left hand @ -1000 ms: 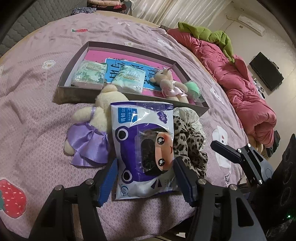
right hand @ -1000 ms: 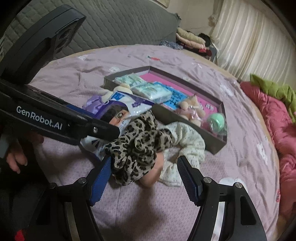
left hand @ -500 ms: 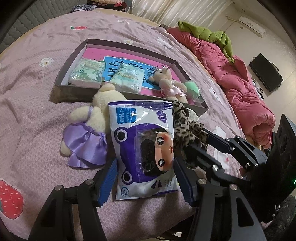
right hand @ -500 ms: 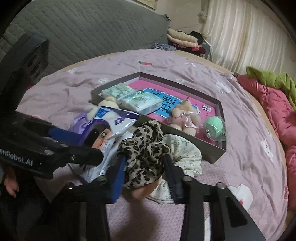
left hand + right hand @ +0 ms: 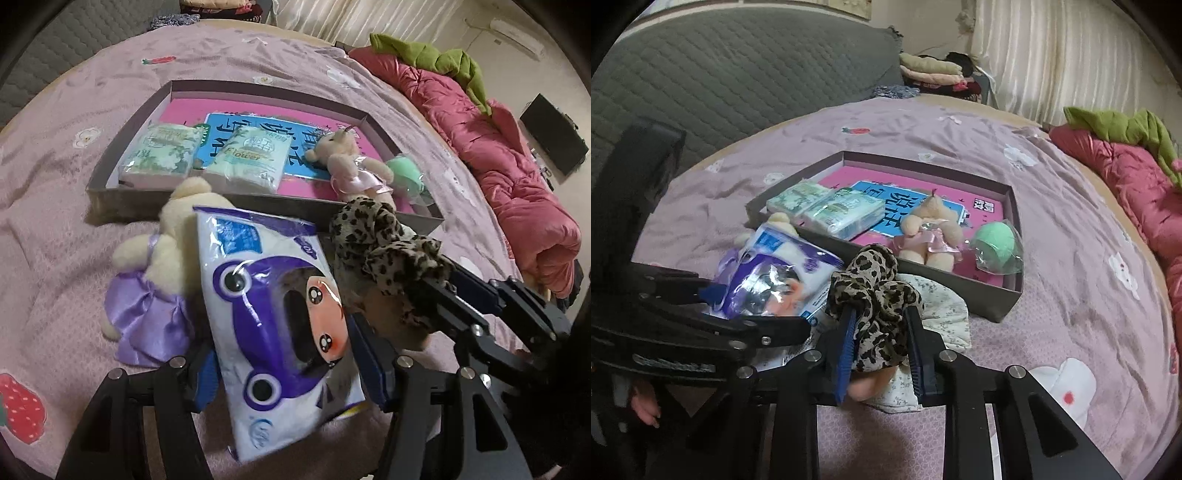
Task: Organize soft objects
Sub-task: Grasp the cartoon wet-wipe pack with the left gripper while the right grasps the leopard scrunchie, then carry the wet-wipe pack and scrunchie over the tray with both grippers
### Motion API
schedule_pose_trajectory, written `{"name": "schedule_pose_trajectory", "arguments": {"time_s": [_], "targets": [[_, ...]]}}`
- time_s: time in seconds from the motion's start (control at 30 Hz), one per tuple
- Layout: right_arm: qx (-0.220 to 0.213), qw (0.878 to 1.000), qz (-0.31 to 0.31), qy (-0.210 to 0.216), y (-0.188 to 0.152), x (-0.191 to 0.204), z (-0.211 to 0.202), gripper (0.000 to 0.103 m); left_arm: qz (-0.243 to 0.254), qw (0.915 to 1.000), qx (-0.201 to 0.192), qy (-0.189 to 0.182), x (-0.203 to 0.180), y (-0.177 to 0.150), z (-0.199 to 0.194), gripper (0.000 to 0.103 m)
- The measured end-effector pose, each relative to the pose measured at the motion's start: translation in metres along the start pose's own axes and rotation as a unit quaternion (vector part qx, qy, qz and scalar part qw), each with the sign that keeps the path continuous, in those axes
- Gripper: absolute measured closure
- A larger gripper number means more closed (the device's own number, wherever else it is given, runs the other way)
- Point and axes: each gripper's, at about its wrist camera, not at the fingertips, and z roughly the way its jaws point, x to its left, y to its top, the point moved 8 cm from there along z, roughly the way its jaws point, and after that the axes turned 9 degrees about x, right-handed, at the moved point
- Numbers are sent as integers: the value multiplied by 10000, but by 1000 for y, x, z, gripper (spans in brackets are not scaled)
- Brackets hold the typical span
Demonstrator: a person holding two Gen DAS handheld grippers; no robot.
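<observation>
My left gripper (image 5: 284, 365) is shut on a purple-and-white tissue pack (image 5: 273, 317), held just above the bed; the pack also shows in the right wrist view (image 5: 775, 273). My right gripper (image 5: 881, 339) is shut on a leopard-print soft item (image 5: 875, 295), lifted off the bed; it also shows in the left wrist view (image 5: 384, 254). A grey tray (image 5: 258, 206) beyond holds two tissue packs (image 5: 162, 155), a small pink-dressed bear (image 5: 347, 162) and a green ball (image 5: 406, 173). A cream plush in a purple dress (image 5: 155, 280) lies in front of the tray.
A white floral cloth (image 5: 942, 306) lies on the purple bedspread under the leopard item. A pink quilt (image 5: 517, 155) with a green cloth runs along the right. A grey headboard (image 5: 720, 74) and folded clothes (image 5: 934, 72) stand behind.
My left gripper has closed on the tissue pack and lifted it. My right gripper has tightened on the leopard-print item and raised it off the bed.
</observation>
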Motion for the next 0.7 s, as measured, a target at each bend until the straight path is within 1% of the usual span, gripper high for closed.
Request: {"name": "schedule_pose_trajectory", "arguments": {"time_s": [0.13, 0.2, 0.23, 0.27, 0.33, 0.4, 0.47, 0.67, 0.7], "targets": [[16, 10000, -10, -7, -1, -1, 1, 77, 35, 10000, 33, 54, 0, -1, 2, 42], [20, 10000, 14, 10, -1, -1, 2, 77, -47, 9999, 28, -116, 2, -1, 1, 45], [29, 10000, 32, 13, 0, -2, 2, 77, -114, 9996, 16, -251, 3, 0, -1, 48], [33, 10000, 41, 22, 0, -1, 3, 77, -137, 9995, 3, -297, 4, 0, -2, 51], [39, 10000, 54, 37, 0, -1, 4, 78, -136, 9995, -38, -280, 6, 1, -4, 54], [36, 10000, 59, 54, 1, 0, 4, 78, -98, 9995, -85, -293, 6, 3, -6, 62], [28, 10000, 70, 63, 0, -1, 3, 78, -70, 9992, -163, -351, 5, 4, -10, 66], [-96, 9998, 100, 121, 3, -1, -2, 83, 104, 9973, -418, -589, -4, 8, -23, 70], [-121, 9998, 108, 149, 4, -1, -4, 86, 145, 9968, -485, -613, -6, 9, -27, 70]]}}
